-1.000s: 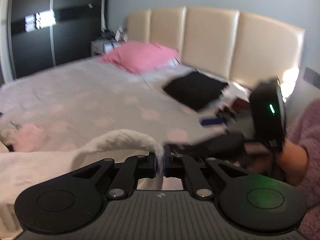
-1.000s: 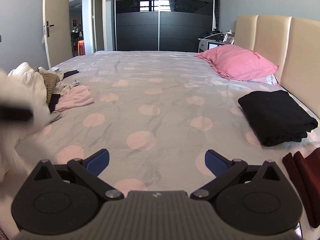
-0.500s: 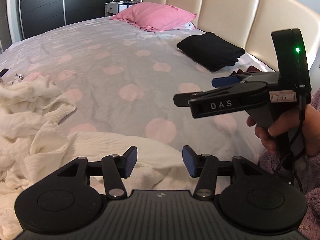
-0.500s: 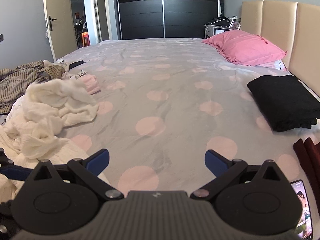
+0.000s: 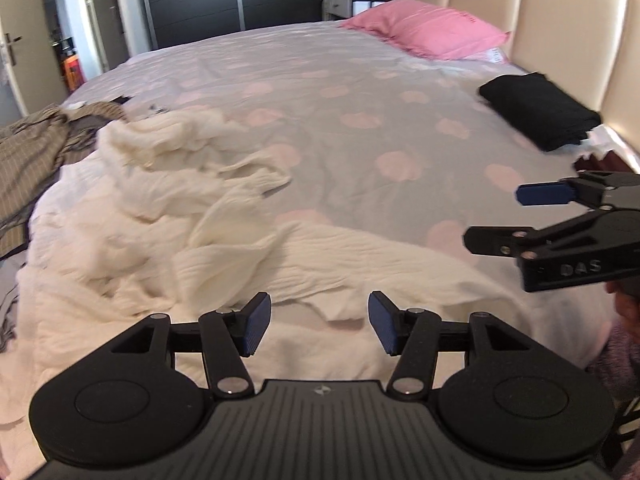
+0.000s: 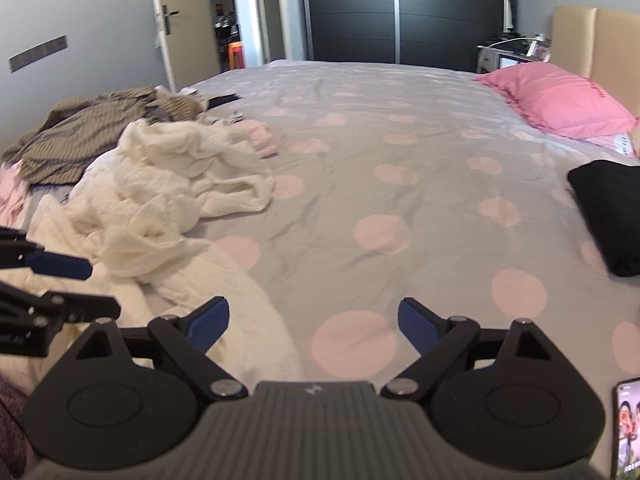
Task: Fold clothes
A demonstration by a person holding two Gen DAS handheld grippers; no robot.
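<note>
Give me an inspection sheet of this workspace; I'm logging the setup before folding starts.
Surface: bed, grey cover with pink dots.
Job's things: white garment crumpled at the near left; folded black garment by the headboard.
Clutter: striped brown clothes heaped far left; pink pillow; phone at the near right edge.
Grippers: left gripper open above the white garment; right gripper open over bare cover.
Cables: nothing seen.
Surroundings: dark wardrobe, open door, padded headboard.
</note>
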